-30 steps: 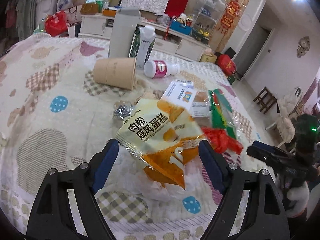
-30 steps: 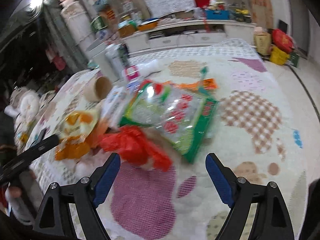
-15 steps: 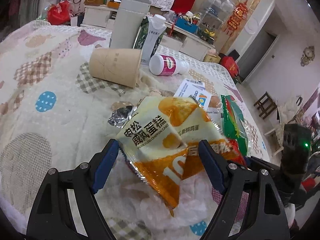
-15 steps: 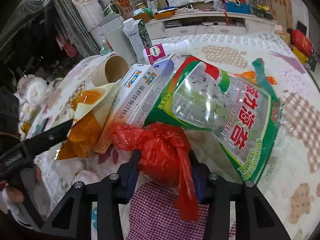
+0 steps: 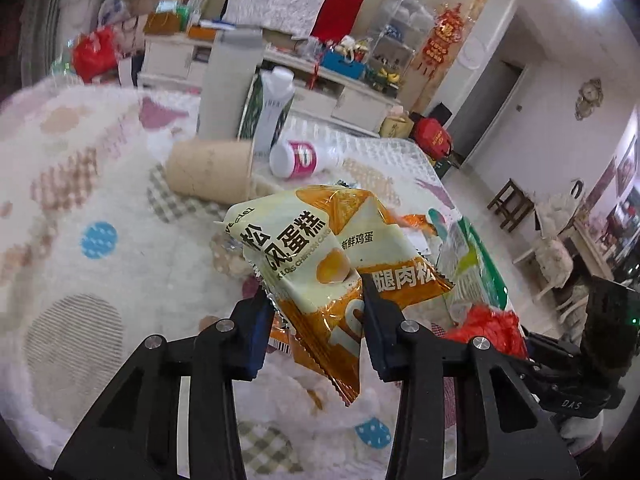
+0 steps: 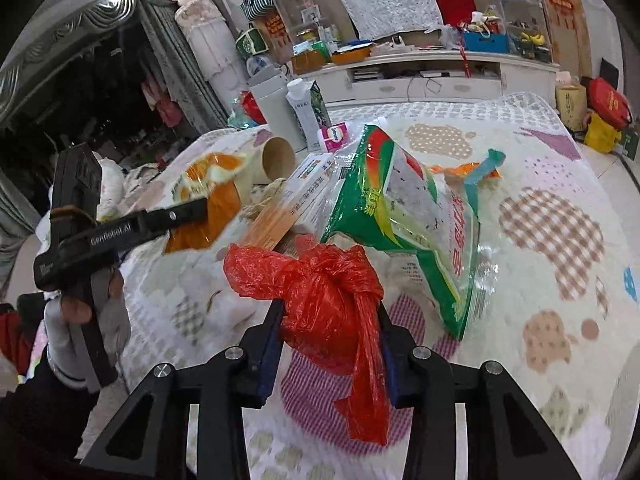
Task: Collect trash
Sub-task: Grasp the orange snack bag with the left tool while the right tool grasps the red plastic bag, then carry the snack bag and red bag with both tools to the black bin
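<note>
Blue pads of the left gripper (image 5: 318,314) have just closed on the yellow-orange cake wrapper (image 5: 320,268), pinched at its lower half above the patterned blanket (image 5: 100,280). The right gripper (image 6: 330,320), jaws narrowed, clamps the knotted red plastic bag (image 6: 324,284). From that bag, the green seaweed packet (image 6: 400,208) lies at 1 o'clock and the paper cup (image 6: 276,158) at 11 o'clock.

Bright ceiling spots, fisheye-dark corners — background and edges motion-blurred.

Wrappers and boxes (image 6: 304,192) crowd ahead; patterned blanket (image 6: 552,248) lies open rightward.
</note>
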Tool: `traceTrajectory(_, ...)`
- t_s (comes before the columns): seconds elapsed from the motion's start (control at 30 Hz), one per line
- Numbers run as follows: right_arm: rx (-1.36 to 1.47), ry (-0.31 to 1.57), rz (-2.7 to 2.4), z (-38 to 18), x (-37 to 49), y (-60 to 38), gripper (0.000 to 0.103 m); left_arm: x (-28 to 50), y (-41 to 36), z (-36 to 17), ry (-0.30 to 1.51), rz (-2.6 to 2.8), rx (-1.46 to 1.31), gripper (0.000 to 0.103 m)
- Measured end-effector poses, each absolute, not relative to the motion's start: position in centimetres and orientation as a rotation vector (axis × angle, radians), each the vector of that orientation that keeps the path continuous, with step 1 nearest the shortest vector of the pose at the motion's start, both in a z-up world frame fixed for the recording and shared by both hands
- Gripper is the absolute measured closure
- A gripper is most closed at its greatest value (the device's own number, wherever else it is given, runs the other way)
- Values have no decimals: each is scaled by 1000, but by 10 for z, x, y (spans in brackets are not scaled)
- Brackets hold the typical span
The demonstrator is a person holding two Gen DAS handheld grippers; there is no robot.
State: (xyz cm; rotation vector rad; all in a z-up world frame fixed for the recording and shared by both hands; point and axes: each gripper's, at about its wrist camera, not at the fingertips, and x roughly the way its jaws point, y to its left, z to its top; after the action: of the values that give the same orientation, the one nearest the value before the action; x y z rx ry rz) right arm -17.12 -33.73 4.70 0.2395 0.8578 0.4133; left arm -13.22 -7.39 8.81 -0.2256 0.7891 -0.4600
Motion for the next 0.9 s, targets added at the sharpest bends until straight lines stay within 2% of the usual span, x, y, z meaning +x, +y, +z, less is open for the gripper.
traceTrajectory(0.13, 322, 879, 486, 43, -181, -344, 63, -146, -72, 109, 742, -457, -204, 65)
traceTrajectory(0.5, 214, 1011, 542, 15, -210, -326, 63, -162, -102, 119, 749, -521, -176, 65)
traceTrajectory(0.9, 237, 1033, 498, 5, -217, -346, 63, -196, -186, 76, 838, -623, 34, 65)
